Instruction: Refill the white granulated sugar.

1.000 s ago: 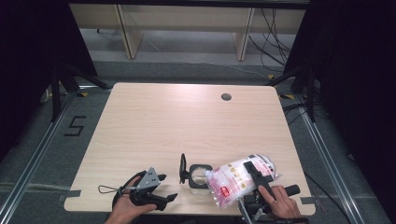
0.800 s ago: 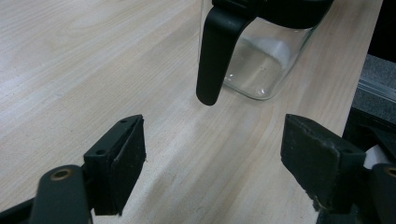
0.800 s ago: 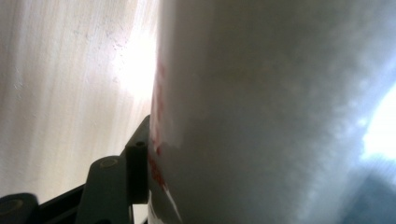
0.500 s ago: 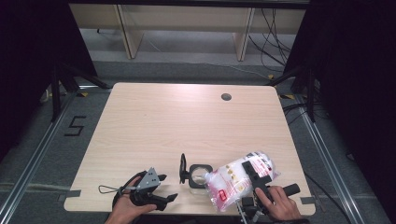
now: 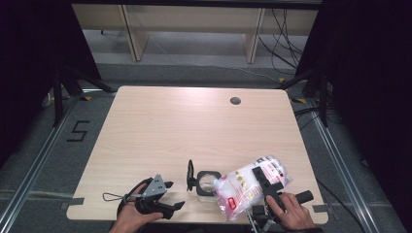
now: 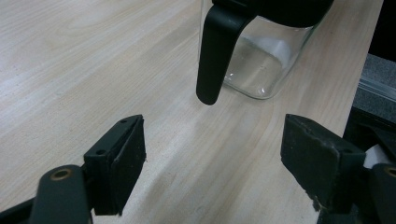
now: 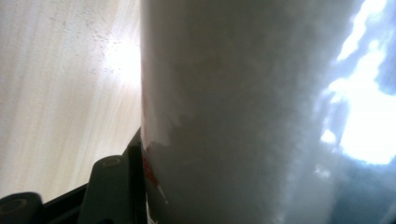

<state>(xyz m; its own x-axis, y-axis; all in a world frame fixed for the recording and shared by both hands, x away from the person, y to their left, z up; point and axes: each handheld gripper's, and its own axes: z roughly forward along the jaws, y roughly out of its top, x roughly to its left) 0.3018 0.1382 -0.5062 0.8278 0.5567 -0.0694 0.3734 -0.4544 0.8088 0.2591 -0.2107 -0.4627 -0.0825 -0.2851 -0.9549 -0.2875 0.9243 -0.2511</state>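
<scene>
A clear glass jar (image 5: 208, 182) with a black rim and a black handle (image 6: 215, 51) stands near the table's front edge. Its glass body (image 6: 264, 60) looks empty in the left gripper view. A clear plastic bag of white grains (image 5: 250, 184) with red print leans against the jar's right side. My right gripper (image 5: 261, 175) is shut on the bag, one black jaw lying across its top. In the right gripper view the bag (image 7: 261, 112) sits right against the camera. My left gripper (image 5: 174, 195) rests on the table left of the jar, open and with nothing in it (image 6: 212, 154).
The light wooden table (image 5: 194, 126) has a round cable hole (image 5: 235, 101) at the back right. A black cable loop (image 5: 114, 197) trails left of the left gripper. Dark frames and curtains flank the table, and shelving stands behind it.
The right gripper's top jaw has shifted slightly leftward on the bag. The jar and the left gripper have not moved.
</scene>
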